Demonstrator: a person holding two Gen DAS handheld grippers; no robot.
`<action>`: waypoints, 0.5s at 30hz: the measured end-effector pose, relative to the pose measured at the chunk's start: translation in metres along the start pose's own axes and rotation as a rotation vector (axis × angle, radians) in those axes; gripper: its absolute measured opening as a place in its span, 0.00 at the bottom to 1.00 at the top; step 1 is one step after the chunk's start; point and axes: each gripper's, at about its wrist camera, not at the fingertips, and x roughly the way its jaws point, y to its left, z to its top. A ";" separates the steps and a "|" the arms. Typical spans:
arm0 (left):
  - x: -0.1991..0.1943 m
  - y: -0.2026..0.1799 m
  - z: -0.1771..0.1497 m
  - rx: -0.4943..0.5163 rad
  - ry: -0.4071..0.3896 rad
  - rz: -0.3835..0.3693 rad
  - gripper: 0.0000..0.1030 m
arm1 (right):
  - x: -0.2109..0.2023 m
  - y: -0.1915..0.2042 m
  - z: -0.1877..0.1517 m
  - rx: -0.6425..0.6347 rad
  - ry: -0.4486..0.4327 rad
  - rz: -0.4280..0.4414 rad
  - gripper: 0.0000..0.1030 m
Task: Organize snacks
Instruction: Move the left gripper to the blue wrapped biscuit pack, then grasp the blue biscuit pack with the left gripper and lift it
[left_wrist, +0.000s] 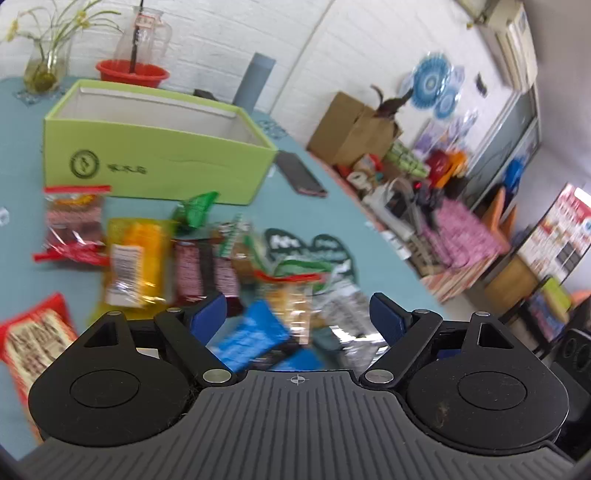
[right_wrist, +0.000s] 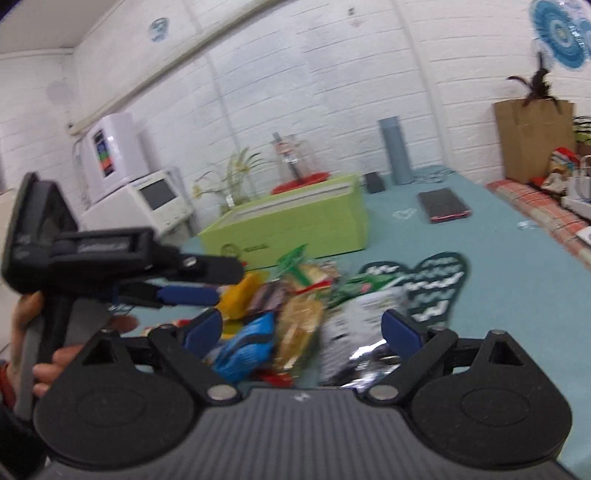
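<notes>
I am holding my left tongs (left_wrist: 298, 314) and right tongs (right_wrist: 302, 328) wide apart over the snack packets (left_wrist: 207, 266), gripping nothing. The packets are lying heaped on the teal tabletop (left_wrist: 22, 147), in front of the empty green box (left_wrist: 155, 162). I am risking pinching two overlapping wrappers at once, or slipping on the blue packet (left_wrist: 251, 336) and the silvery foil bag (right_wrist: 354, 325), since they are crowding together.

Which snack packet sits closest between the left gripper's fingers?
The blue packet, lying between the open left gripper fingers; the yellow and red packets lie farther off.
</notes>
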 end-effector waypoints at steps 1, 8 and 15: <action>0.004 0.004 0.003 0.034 0.029 0.007 0.68 | 0.012 0.008 -0.005 0.012 0.040 0.050 0.91; 0.042 0.013 0.009 0.227 0.238 -0.069 0.60 | 0.057 0.035 -0.022 0.053 0.174 0.104 0.91; 0.041 0.024 -0.021 0.112 0.293 -0.158 0.64 | 0.063 0.042 -0.017 0.014 0.194 0.102 0.91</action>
